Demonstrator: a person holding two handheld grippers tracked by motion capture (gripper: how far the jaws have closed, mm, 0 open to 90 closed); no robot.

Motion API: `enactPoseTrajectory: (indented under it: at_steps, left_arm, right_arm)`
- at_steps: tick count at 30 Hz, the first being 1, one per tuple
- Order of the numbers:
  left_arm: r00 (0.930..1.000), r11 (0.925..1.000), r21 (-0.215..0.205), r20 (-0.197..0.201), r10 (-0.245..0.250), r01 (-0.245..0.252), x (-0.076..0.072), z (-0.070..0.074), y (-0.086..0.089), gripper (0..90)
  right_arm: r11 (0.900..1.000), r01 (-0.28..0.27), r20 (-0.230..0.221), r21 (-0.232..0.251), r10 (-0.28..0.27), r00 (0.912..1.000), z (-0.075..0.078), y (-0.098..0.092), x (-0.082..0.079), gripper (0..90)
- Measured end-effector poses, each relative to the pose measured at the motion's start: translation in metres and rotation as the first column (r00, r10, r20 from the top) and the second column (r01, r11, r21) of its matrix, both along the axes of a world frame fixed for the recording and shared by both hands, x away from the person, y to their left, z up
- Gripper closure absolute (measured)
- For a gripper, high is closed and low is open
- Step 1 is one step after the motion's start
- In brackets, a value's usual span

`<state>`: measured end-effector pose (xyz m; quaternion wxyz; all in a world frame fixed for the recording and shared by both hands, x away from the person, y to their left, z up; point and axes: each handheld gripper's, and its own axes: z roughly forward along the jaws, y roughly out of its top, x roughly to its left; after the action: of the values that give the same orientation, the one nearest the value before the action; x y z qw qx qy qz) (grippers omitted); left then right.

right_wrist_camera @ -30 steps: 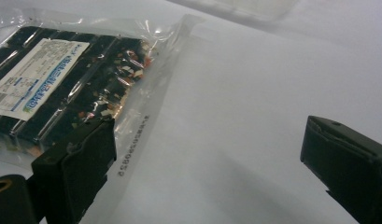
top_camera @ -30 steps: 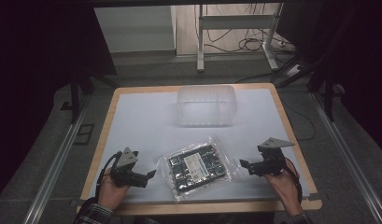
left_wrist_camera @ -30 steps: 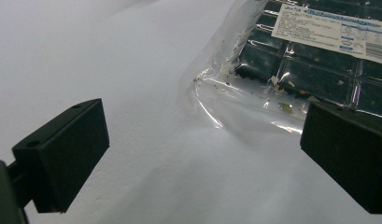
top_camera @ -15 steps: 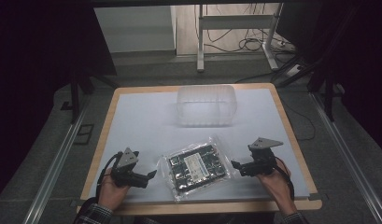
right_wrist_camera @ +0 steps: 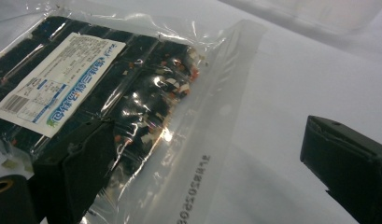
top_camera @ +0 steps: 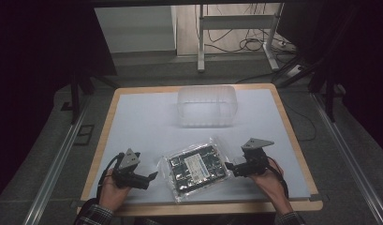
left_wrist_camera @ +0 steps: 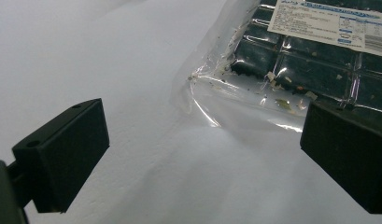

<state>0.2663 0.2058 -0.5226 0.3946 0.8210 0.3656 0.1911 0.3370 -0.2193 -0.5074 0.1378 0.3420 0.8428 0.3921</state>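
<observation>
Closing in on the clear packet (top_camera: 197,168), I've gripped nothing yet; it lies flat on the bench (top_camera: 147,122). Left gripper (top_camera: 153,176) and right gripper (top_camera: 228,165) flank it, jaws apart, so the lift remains.

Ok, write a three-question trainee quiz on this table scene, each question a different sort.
1. True or false: the left gripper is shut on the clear bag.
2. Which stands at the table's far side? A) clear plastic container B) mug C) book
3. Fill in: the right gripper sits at the bag's ____ edge in the high view.

Key: 1 false, its jaws stand apart, short of the bag. 2 A. 3 right.
</observation>
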Motion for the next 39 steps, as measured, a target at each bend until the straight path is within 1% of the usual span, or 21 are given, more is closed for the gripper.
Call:
enactPoseTrajectory:
  at_steps: [5, 8, 10, 12, 13, 14, 15, 16, 19, 23, 24, 25, 27, 30, 32, 34, 37, 39]
  left_arm:
    - [1.0, 1.0, -0.001, -0.002, -0.001, 0.001, 0.0, 0.0, 0.0, 1.0]
    - [1.0, 1.0, 0.0, -0.001, -0.001, 0.001, 0.0, 0.0, -0.001, 1.0]
    - [1.0, 1.0, 0.0, -0.001, -0.001, 0.001, 0.0, 0.0, -0.001, 1.0]
    - [1.0, 1.0, 0.0, -0.001, -0.001, 0.001, 0.0, 0.0, -0.001, 1.0]
    - [1.0, 1.0, -0.001, -0.001, -0.001, 0.001, 0.0, 0.0, -0.001, 1.0]
    - [1.0, 1.0, 0.0, -0.001, -0.001, 0.001, 0.0, 0.0, -0.001, 1.0]
    - [1.0, 1.0, 0.0, -0.001, -0.002, 0.002, 0.0, -0.001, -0.001, 1.1]
    - [1.0, 1.0, 0.001, -0.001, -0.002, 0.002, 0.0, -0.001, -0.001, 1.1]
    - [1.0, 1.0, 0.007, 0.0, -0.004, 0.004, 0.0, -0.001, -0.001, 1.1]
    - [1.0, 0.9999, 0.01, 0.001, -0.004, 0.004, 0.0, -0.001, -0.002, 1.1]
    - [1.0, 0.9999, 0.011, 0.001, -0.004, 0.004, 0.0, -0.001, -0.002, 1.1]
    - [1.0, 0.9999, 0.011, 0.0, -0.005, 0.006, 0.0, -0.001, -0.002, 1.1]
    - [1.0, 0.9999, 0.014, 0.0, -0.006, 0.006, 0.0, -0.001, -0.002, 1.1]
    - [1.0, 0.9999, 0.015, 0.0, -0.006, 0.006, 0.0, -0.001, -0.002, 1.1]
    - [1.0, 0.9998, 0.017, 0.001, -0.007, 0.007, 0.0, -0.001, -0.002, 1.1]
    - [1.0, 0.9998, 0.018, 0.001, -0.007, 0.007, 0.0, -0.001, -0.002, 1.1]
    - [1.0, 0.9998, 0.02, 0.001, -0.008, 0.008, 0.0, -0.001, -0.002, 1.1]
    - [1.0, 0.9998, 0.021, 0.001, -0.009, 0.009, 0.0, -0.001, -0.003, 1.1]
  right_arm:
    - [1.0, -0.004, -0.014, 0.024, 0.004, 0.9999, -0.001, 0.006, 0.002, 4.1]
    - [1.0, -0.012, -0.037, 0.021, 0.013, 0.9992, -0.001, 0.008, 0.003, 6.8]
    - [1.0, -0.011, -0.067, 0.021, 0.013, 0.9977, -0.002, 0.009, 0.005, 9.0]
    - [1.0, -0.012, -0.085, 0.014, 0.013, 0.9963, -0.003, 0.01, 0.005, 13.0]
    - [1.0, -0.009, -0.089, 0.007, 0.01, 0.996, -0.003, 0.01, 0.006, 18.8]
    - [1.0, -0.009, -0.089, 0.007, 0.01, 0.996, -0.003, 0.01, 0.006, 18.8]
    - [1.0, 0.001, -0.1, 0.02, 0.001, 0.9949, -0.002, 0.009, 0.007, 27.2]
    - [1.0, 0.001, -0.1, 0.02, 0.001, 0.9949, -0.002, 0.009, 0.007, 27.2]
    - [0.999, 0.004, -0.137, 0.05, 0.003, 0.9905, -0.003, 0.008, 0.009, 36.4]
    - [0.999, 0.003, -0.177, 0.047, 0.005, 0.9842, -0.008, 0.007, 0.012, 45.8]
    - [0.999, 0.001, -0.179, 0.048, 0.007, 0.9839, -0.009, 0.008, 0.011, 51.4]
    - [0.999, 0.001, -0.179, 0.048, 0.007, 0.9839, -0.009, 0.008, 0.011, 51.4]
    - [0.999, 0.002, -0.177, 0.046, 0.006, 0.9842, -0.008, 0.008, 0.011, 56.5]
    - [0.999, 0.001, -0.183, 0.038, 0.006, 0.9831, -0.01, 0.009, 0.01, 61.9]
    - [0.999, -0.001, -0.2, 0.033, 0.008, 0.9798, -0.012, 0.01, 0.009, 66.8]
    - [0.999, -0.003, -0.206, 0.039, 0.011, 0.9785, -0.013, 0.01, 0.009, 68.4]
    - [0.999, 0.004, -0.223, 0.049, 0.007, 0.9748, -0.014, 0.01, 0.009, 73.8]
    - [0.999, 0.01, -0.231, 0.043, 0.0, 0.9729, -0.014, 0.01, 0.008, 79.6]
